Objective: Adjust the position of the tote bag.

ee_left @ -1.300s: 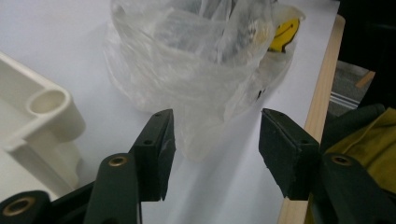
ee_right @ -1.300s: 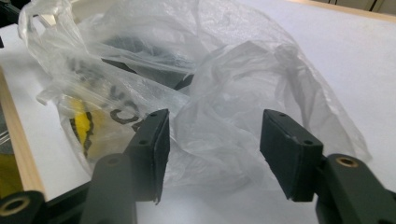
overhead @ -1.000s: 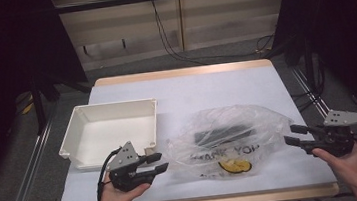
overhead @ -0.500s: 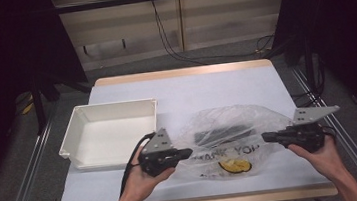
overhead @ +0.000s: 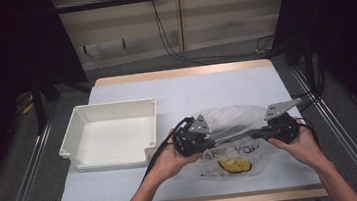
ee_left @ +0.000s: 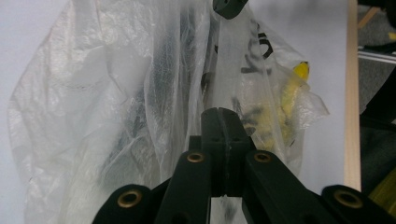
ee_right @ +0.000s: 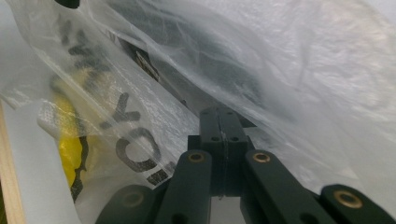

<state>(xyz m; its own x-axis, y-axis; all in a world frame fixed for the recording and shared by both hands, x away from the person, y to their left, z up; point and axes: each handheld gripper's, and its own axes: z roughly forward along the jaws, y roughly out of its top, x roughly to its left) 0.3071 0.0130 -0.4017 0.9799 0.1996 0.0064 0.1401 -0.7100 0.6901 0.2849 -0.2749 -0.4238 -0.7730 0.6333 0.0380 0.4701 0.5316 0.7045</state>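
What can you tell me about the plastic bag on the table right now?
The plastic bag is thin, crinkled, see-through film printed with black "THANK YOU" lettering and a yellow mark near its front edge. Dark items show dimly through it. It lies flat on the white table, right of the white bin and apart from it. The left tool and the right tool meet it from opposite sides, jaws closed; whether film is pinched between them cannot be told.
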